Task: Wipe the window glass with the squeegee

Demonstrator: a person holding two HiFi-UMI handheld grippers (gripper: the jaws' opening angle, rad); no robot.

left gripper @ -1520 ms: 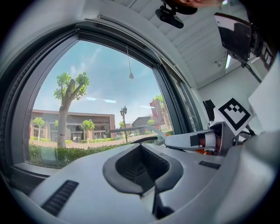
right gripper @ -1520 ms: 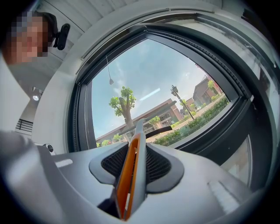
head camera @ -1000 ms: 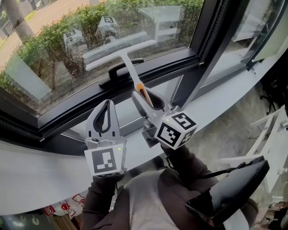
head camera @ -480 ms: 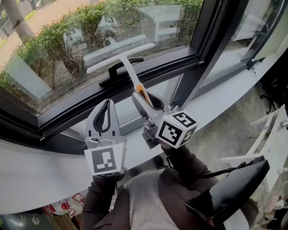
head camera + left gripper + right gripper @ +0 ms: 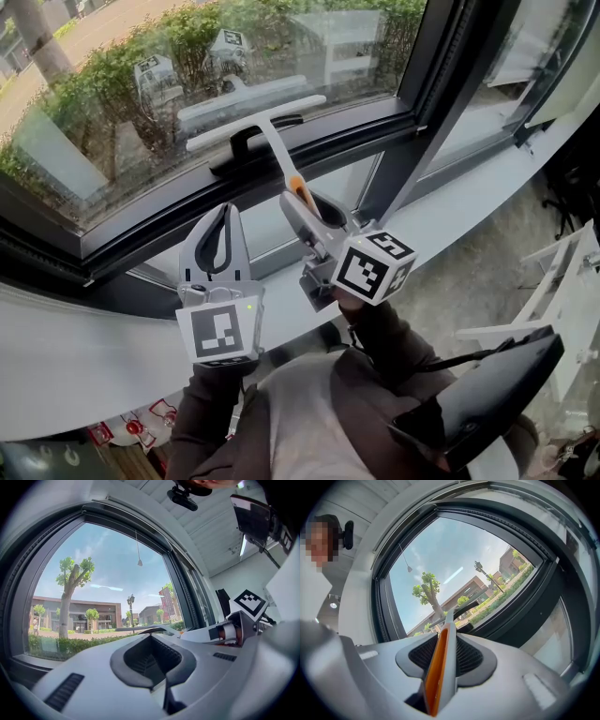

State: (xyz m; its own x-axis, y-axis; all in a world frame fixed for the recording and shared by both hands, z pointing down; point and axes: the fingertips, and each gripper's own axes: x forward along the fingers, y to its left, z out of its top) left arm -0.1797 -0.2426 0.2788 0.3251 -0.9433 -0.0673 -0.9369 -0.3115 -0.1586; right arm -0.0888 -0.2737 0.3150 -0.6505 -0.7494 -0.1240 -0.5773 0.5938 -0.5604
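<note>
The squeegee point(image 5: 255, 120) has a long white blade lying against the window glass point(image 5: 103, 103), low down near the frame. Its pale shaft runs down to an orange-striped handle point(image 5: 297, 192). My right gripper point(image 5: 307, 208) is shut on that handle, which stands edge-on between the pads in the right gripper view as squeegee handle point(image 5: 439, 667); there the right gripper point(image 5: 447, 660) points at the pane. My left gripper point(image 5: 222, 225) hovers just to the left, level, shut with nothing in it. In the left gripper view the left gripper point(image 5: 152, 663) shows its tips together.
A black window handle point(image 5: 246, 142) sits on the dark lower frame right behind the blade. A dark mullion point(image 5: 427, 112) rises to the right. The white sill point(image 5: 84, 352) runs below. A white rack point(image 5: 553, 300) and a black object point(image 5: 487, 398) are at lower right.
The right gripper has rolled a little and the squeegee blade has tilted and shifted slightly on the glass. The left gripper has stayed where it was.
</note>
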